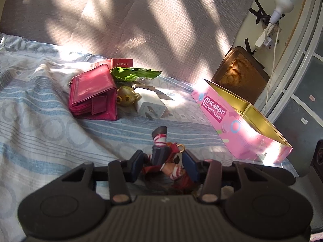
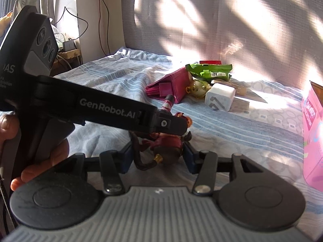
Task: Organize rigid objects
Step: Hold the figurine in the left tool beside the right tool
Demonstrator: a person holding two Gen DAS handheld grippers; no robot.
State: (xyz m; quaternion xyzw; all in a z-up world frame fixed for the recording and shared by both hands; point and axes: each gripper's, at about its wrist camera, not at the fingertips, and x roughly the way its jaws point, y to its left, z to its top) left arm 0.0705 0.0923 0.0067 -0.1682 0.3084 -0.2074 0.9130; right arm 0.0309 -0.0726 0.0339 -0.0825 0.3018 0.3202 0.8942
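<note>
Left wrist view: left gripper [image 1: 165, 161] pinching figurine [image 1: 161, 153] over bedsheet [image 1: 40, 104], gold-lined pink tin [image 1: 242, 121] alongside. Right wrist view: right gripper [image 2: 157, 155] clamping same figurine, hand [image 2: 30, 157] visible.

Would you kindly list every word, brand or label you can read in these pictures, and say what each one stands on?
"Macaron Biscuits": side of the pink tin.
"CHUNGHWA", upside down: red box behind the wallet.
"GenRobot.AI": arm of the left gripper, in the right wrist view.
"AS", cut off: that gripper's body; the small print below is unreadable.
Barcode on the green packet: digits too small.
</note>
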